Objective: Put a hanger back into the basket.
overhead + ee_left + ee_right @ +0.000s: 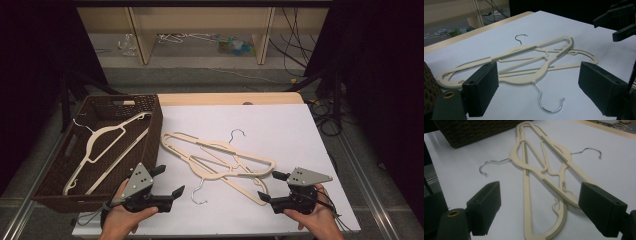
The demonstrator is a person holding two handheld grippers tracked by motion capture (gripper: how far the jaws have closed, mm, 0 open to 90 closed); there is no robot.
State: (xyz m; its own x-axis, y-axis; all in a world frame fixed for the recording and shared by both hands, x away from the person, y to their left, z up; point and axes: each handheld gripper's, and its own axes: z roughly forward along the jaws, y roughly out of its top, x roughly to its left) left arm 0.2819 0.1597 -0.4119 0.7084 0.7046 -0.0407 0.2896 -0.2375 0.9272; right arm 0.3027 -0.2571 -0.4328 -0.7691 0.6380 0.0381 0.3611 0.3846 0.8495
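Two cream plastic hangers with wire hooks lie crossed on the white sheet. One hanger (200, 145) has its hook toward the far side; the other hanger (241, 186) has its hook (198, 193) toward me. My left gripper (171, 180) hovers open just left of that near hook, nothing between its pads. My right gripper (268, 186) is open at the hangers' right end, also holding nothing. In the left gripper view the open gripper (537, 82) frames the near hook (550, 101). In the right gripper view the gripper (539, 202) straddles the hanger ends (560, 212) without touching.
A brown wicker basket (155, 130) stands at the table's left and holds a third cream hanger (107, 145). The white sheet (280, 125) covers most of the tabletop. Wooden shelf legs and cables are on the floor beyond the far edge.
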